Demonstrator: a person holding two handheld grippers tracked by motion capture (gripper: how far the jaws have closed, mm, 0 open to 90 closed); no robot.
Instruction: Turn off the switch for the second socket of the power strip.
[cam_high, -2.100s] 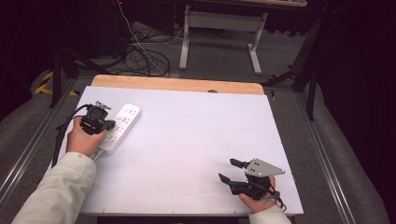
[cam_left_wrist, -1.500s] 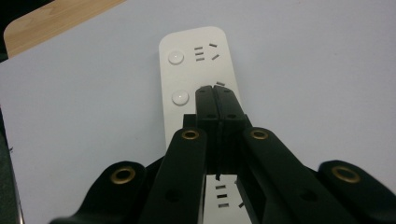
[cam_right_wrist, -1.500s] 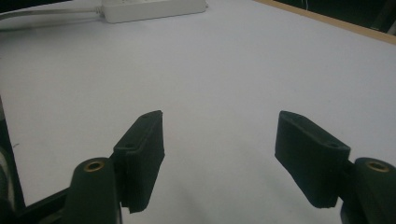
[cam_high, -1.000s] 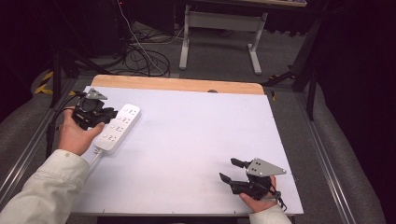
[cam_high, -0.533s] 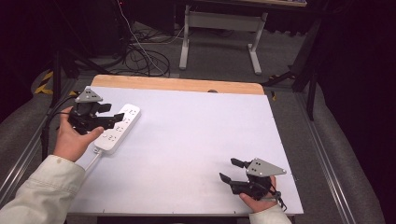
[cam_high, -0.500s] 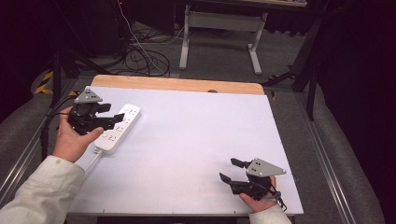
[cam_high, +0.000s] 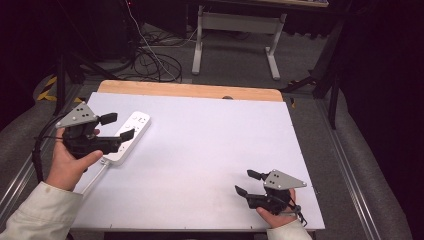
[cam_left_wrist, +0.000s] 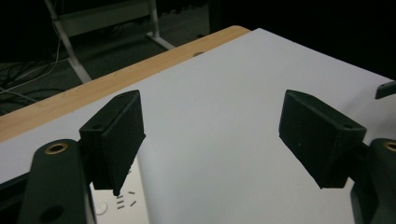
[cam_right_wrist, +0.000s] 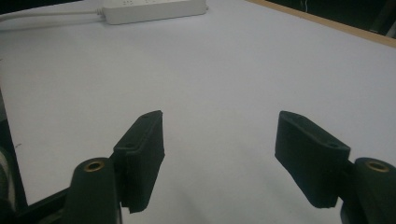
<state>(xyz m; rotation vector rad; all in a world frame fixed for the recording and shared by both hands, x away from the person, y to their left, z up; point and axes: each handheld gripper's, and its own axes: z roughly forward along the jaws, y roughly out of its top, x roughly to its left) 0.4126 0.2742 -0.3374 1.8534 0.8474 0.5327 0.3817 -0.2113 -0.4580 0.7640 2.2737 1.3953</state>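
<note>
A white power strip (cam_high: 139, 121) lies near the left edge of the white table (cam_high: 210, 150), and its cord (cam_high: 92, 182) runs toward the front. My left gripper (cam_high: 119, 126) hovers over the strip's near half, held in a hand, open and with nothing between its fingers. In the left gripper view its jaws (cam_left_wrist: 210, 135) stand wide apart over the bare table, and the power strip (cam_left_wrist: 116, 205) shows at the bottom left. My right gripper (cam_high: 244, 182) rests low at the front right, open and empty. In the right gripper view the power strip (cam_right_wrist: 154, 9) lies far ahead.
A wooden strip (cam_high: 190, 90) runs along the table's far edge. Behind it on the floor are coiled cables (cam_high: 150, 60) and a metal desk frame (cam_high: 235, 30). Metal rails (cam_high: 350, 165) flank the table on both sides.
My left gripper has lifted off the power strip, drifted toward the left edge and turned so its jaws point right across the table. The right gripper has stayed put.
</note>
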